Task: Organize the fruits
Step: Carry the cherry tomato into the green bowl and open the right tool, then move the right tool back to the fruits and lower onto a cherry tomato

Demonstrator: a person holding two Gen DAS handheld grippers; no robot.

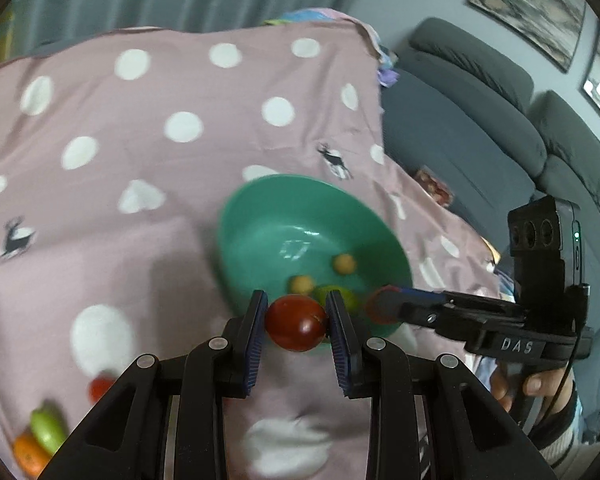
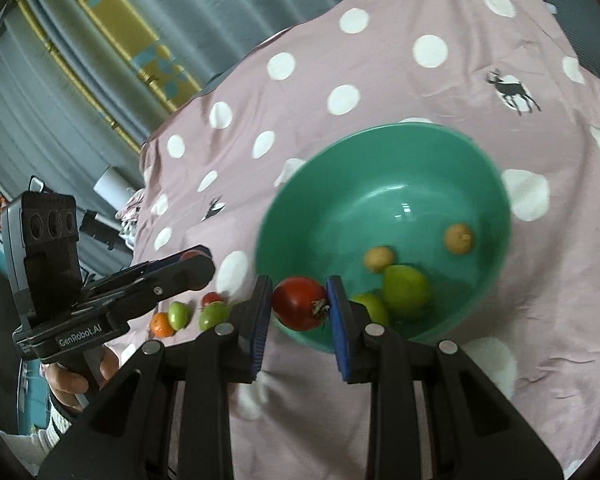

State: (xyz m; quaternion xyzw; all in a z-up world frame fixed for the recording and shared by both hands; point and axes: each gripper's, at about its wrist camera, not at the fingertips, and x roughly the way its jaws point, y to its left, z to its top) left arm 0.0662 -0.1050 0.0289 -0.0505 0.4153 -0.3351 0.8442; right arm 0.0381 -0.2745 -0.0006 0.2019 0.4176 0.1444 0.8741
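Note:
My left gripper [image 1: 297, 300] is shut on a dark red tomato [image 1: 296, 328], held over the near rim of a green bowl [image 1: 260, 208]. The right gripper [image 1: 382, 304] reaches in from the right over the rim, with something red at its tip. In the right wrist view, my right gripper [image 2: 299, 284] is shut on a red tomato [image 2: 298, 310] at the bowl's [image 2: 296, 200] near edge. Inside lie two green fruits [image 2: 406, 290] and two small yellowish fruits [image 2: 458, 238]. The left gripper [image 2: 196, 266] hovers to the left, with red showing at its tip.
A pink cloth [image 1: 140, 128] with white dots covers the surface. Loose fruit lies on it: an orange [image 2: 162, 324], green fruits [image 2: 179, 315] and a small red one [image 2: 211, 299]. A grey sofa [image 1: 480, 120] stands beyond the cloth's right edge. Curtains [image 2: 112, 40] hang behind.

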